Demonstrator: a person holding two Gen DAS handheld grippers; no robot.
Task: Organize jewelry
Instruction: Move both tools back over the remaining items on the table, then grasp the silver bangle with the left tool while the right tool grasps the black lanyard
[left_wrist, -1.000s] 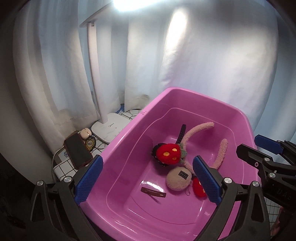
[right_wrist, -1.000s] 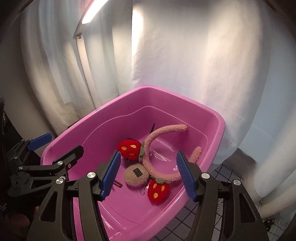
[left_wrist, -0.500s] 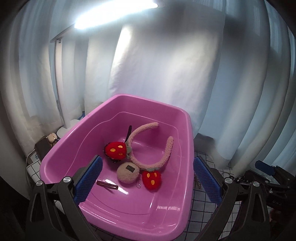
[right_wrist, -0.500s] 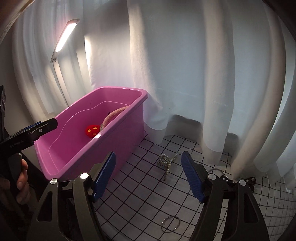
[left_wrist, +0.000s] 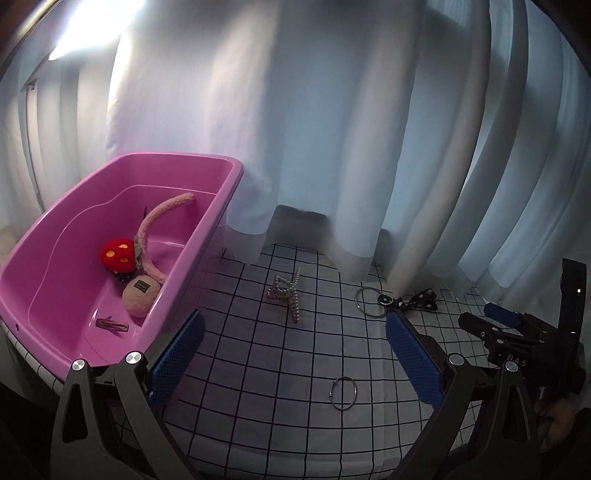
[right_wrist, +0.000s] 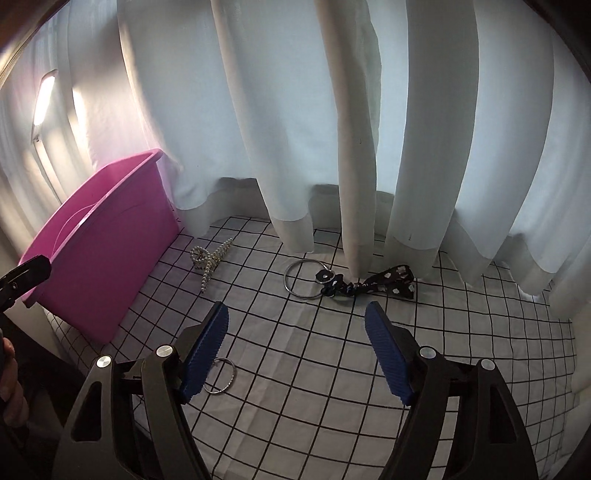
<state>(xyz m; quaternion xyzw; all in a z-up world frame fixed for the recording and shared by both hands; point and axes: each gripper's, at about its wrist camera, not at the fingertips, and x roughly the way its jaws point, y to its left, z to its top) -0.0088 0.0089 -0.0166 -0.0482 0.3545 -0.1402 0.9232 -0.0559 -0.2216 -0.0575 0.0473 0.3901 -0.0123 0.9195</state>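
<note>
The pink tub (left_wrist: 229, 173) was seen far left, the headband (left_wrist: 159, 225) inside; the pearl clip (right_wrist: 210, 258), large ring (right_wrist: 304, 278) and bow (right_wrist: 384, 284) were scattered rightward on the checked cloth (right_wrist: 332, 369). Both the left claw (left_wrist: 295, 354) and right claw (right_wrist: 295, 347) were held apart, empty.

From my left wrist camera, my left gripper (left_wrist: 293, 354) hangs wide apart over the checked cloth (left_wrist: 258, 369), holding nothing. The pink tub (left_wrist: 225, 192) sits at nine o'clock, holding a fuzzy headband (left_wrist: 155, 225), red strawberry plush (left_wrist: 117, 254) and a brown clip (left_wrist: 112, 325). A pearl claw clip (left_wrist: 286, 293) lies at twelve, a small ring (left_wrist: 343, 393) near six, a larger ring (left_wrist: 369, 302) beside a black bow (left_wrist: 421, 300) at two. My right gripper (left_wrist: 513, 325) shows at three.
</note>
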